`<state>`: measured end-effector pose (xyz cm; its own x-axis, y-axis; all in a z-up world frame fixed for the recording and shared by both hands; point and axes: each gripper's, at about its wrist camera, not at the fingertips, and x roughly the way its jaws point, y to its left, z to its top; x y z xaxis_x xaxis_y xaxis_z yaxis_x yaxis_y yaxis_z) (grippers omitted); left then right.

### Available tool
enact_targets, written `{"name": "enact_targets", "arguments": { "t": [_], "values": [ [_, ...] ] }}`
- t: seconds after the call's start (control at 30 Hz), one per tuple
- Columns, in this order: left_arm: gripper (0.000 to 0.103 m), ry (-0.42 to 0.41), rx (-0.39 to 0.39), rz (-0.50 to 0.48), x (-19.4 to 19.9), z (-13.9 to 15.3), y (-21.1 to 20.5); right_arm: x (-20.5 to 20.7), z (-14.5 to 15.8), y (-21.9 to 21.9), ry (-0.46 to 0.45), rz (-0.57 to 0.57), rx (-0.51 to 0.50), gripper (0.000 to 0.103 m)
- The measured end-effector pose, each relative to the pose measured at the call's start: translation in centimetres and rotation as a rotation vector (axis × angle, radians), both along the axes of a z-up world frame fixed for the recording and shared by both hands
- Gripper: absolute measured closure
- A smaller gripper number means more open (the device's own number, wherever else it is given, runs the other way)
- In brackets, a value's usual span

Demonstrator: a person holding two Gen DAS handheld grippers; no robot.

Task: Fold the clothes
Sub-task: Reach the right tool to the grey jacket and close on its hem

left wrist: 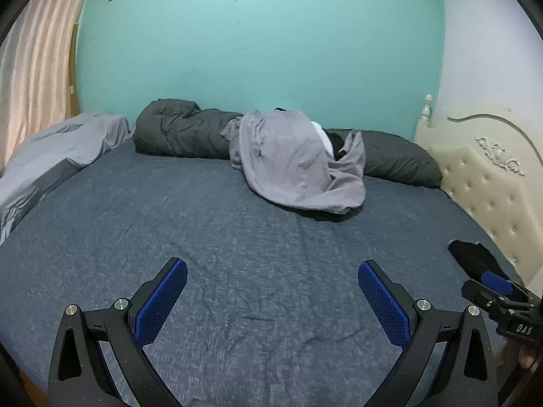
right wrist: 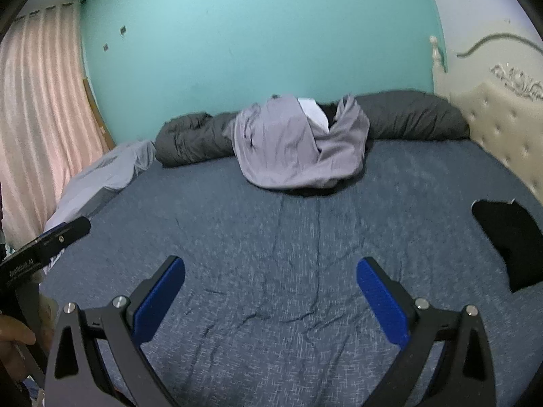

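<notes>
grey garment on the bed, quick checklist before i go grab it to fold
1. Left gripper open and holding nothing: ok.
2. Right gripper open and holding nothing: ok.
3. Grey garment in view of both cameras: ok, crumpled in a heap at the far side of the bed, partly lying on the dark rolled duvet.
4. Bare blue sheet between the grippers and the garment, with room to fold: ok.
5. Garment free of other items: cannot tell; something white and something dark show under it.
6. Black cloth near the headboard out of the way: ok.
</notes>
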<state>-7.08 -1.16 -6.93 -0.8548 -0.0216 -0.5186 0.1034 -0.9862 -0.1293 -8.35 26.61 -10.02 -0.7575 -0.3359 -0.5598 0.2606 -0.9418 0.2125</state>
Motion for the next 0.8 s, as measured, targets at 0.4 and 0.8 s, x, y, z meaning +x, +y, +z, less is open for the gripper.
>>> {"name": "enact_targets", "arguments": {
  "t": [0.4,0.8],
  "values": [
    [0.000,-0.033,0.069,0.105,-7.4,-9.8,-2.5,-10.5,-7.7,-0.4,-0.089,-0.038,0.042,0.001],
    [0.000,-0.088,0.073,0.176,-12.1,-16.4,-5.5,-24.4,-14.0,-3.9,-0.193,-0.019,0.104,0.001]
  ]
}}
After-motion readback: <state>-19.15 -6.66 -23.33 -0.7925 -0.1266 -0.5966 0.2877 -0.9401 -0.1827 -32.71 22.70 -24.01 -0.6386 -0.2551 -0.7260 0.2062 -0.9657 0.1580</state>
